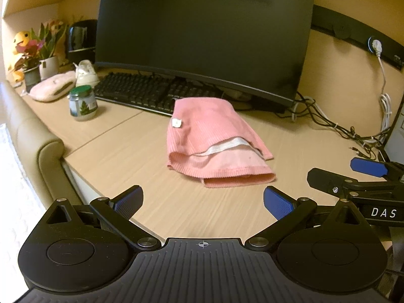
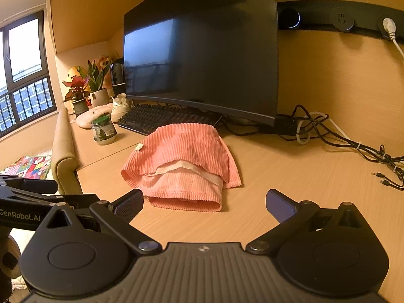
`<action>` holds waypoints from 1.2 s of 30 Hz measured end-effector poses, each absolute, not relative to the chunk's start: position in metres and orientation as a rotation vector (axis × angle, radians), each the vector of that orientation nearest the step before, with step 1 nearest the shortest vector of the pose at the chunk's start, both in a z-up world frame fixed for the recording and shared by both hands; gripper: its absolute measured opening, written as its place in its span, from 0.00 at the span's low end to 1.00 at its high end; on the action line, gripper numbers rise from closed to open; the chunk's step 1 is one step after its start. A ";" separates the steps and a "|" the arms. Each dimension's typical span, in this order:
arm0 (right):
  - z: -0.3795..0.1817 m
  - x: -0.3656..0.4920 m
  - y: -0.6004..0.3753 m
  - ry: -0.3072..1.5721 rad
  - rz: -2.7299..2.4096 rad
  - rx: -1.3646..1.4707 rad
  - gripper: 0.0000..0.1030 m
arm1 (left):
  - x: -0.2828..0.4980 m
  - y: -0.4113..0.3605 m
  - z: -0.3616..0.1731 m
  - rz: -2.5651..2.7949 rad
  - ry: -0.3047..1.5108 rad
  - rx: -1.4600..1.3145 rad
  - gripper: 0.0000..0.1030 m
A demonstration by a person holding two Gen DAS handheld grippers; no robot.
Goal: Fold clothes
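My left tool stands wide open over the near edge of the desk, its blue pads well apart and nothing between them. My right tool is likewise spread wide and holds nothing; its pads flank the near hem of the garment without touching it. In the left wrist view the right tool shows at the right edge, low over the desk and near the garment's right side; its own opening is not clear from that angle.

The pink ribbed garment lies on the desk just ahead of both tools, folded into a compact bundle. A white band of trim or lining shows between its upper layer and lower layer. A small white label sits on its upper left part. Its far edge rests against, or possibly over, the front of the black keyboard; the view is too blurred to settle which.

Behind the keyboard stands a dark monitor. To the left are a green-lidded glass jar, a pale slipper, a white shoe and potted plants. Tangled cables lie at the right.
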State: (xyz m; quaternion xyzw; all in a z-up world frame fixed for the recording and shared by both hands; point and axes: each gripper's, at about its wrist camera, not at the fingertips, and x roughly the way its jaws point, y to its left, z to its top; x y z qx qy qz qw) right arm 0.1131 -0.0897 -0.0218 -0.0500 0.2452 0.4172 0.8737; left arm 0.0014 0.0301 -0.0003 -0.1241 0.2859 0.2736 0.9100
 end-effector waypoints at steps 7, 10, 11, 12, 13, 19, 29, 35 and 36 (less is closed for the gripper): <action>-0.024 0.114 -0.091 0.534 0.862 -0.101 1.00 | 0.001 0.031 -0.002 0.559 0.596 -0.270 1.00; -0.024 0.114 -0.092 0.537 0.856 -0.102 1.00 | 0.002 0.030 -0.003 0.554 0.596 -0.272 1.00; -0.024 0.114 -0.093 0.537 0.854 -0.103 1.00 | 0.002 0.029 -0.003 0.553 0.596 -0.272 1.00; -0.024 0.114 -0.093 0.537 0.853 -0.103 1.00 | 0.002 0.029 -0.003 0.553 0.596 -0.272 1.00; -0.024 0.114 -0.094 0.537 0.851 -0.104 1.00 | 0.002 0.028 -0.003 0.552 0.596 -0.273 1.00; -0.025 0.116 -0.097 0.539 0.841 -0.108 1.00 | 0.005 0.026 -0.003 0.539 0.594 -0.275 1.00; -0.030 0.123 -0.097 0.562 0.853 -0.117 1.00 | 0.012 0.021 -0.004 0.533 0.607 -0.277 1.00; -0.032 0.127 -0.099 0.575 0.856 -0.105 1.00 | 0.015 0.023 -0.004 0.546 0.620 -0.285 1.00; -0.033 0.127 -0.099 0.577 0.856 -0.104 1.00 | 0.016 0.022 -0.004 0.545 0.623 -0.284 1.00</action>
